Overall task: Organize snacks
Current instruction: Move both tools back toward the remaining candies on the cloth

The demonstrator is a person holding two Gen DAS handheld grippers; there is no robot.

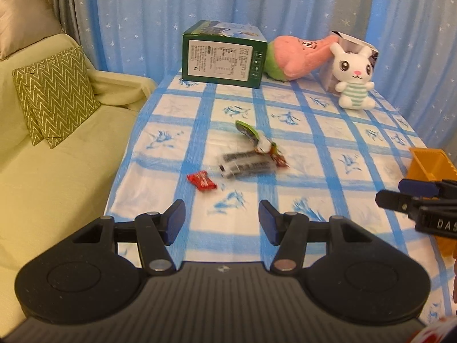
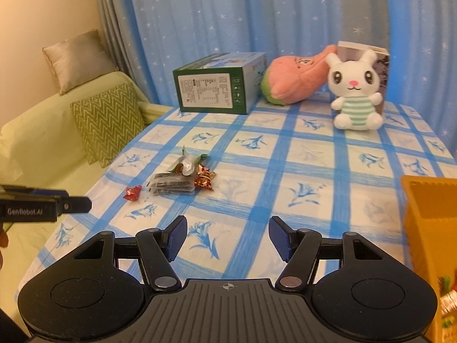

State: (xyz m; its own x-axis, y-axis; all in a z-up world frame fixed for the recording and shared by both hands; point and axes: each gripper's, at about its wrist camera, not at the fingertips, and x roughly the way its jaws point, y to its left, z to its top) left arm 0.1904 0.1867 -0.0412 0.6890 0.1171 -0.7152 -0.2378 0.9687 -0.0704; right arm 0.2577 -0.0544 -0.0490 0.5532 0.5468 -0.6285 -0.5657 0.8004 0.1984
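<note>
- Red foil-wrapped candy [image 1: 201,181] lies just ahead-left of the left gripper [image 1: 222,223], nearer it (jaws apart, empty).
- Right gripper [image 2: 227,238] likewise gapes empty.

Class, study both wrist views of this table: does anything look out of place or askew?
Yes. Loose snack packets lie scattered in an overlapping heap on the tablecloth, with one red packet apart from it, none in the orange basket. The pink plush lies tipped on its side.
</note>
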